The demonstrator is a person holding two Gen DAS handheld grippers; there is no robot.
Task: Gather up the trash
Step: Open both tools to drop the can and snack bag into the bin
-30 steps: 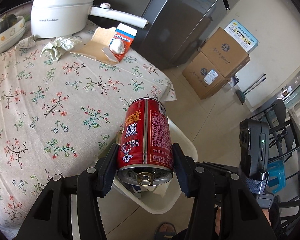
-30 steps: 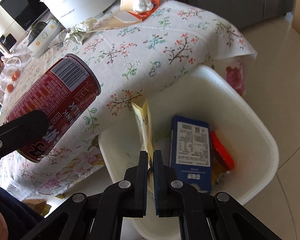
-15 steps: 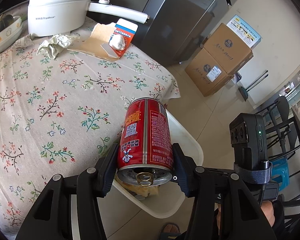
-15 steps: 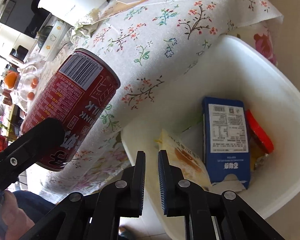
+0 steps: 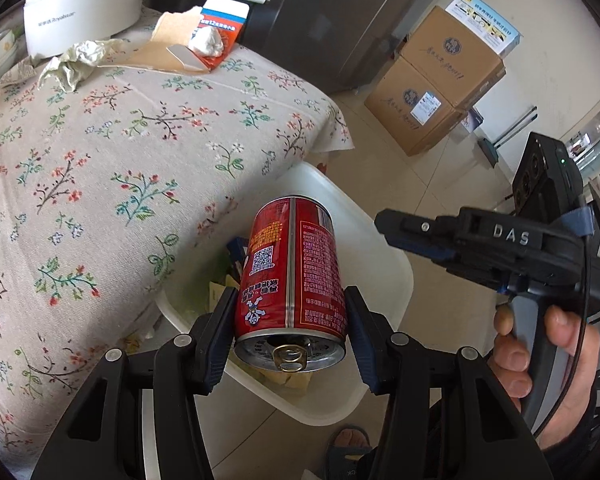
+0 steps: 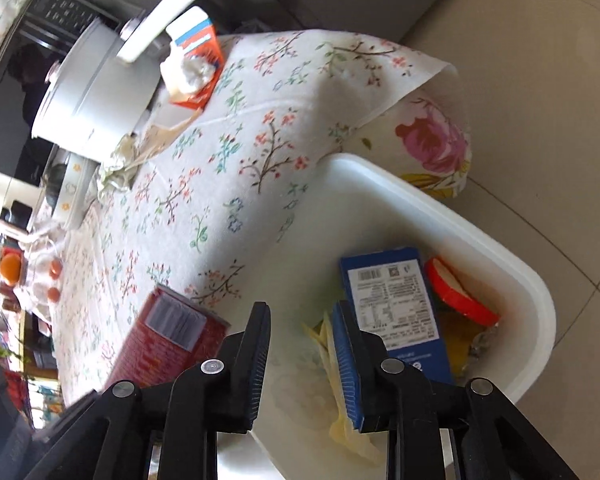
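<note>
My left gripper (image 5: 290, 316) is shut on a red drink can (image 5: 294, 276) and holds it above the white trash bin (image 5: 396, 264) beside the table. The can also shows in the right wrist view (image 6: 168, 344). My right gripper (image 6: 302, 344) is open and empty over the bin (image 6: 500, 248); it shows from the side in the left wrist view (image 5: 420, 232). The bin holds a blue carton (image 6: 396, 304), a red-rimmed lid (image 6: 460, 292) and a yellow wrapper (image 6: 340, 412). On the table lie a crumpled paper (image 5: 80, 60), torn cardboard (image 5: 168, 44) and an orange carton with a white wad (image 5: 220, 32).
The table has a floral cloth (image 5: 100, 168). A white electric pot (image 5: 80, 4) stands at its far end. A dark fridge (image 5: 332, 20) and stacked cardboard boxes (image 5: 436, 84) stand beyond on the tiled floor. Oranges (image 6: 10, 268) lie at the table's far side.
My right gripper has opened, let the yellow wrapper drop into the bin, and drawn back. My left gripper has carried the can from over the table edge to over the bin.
</note>
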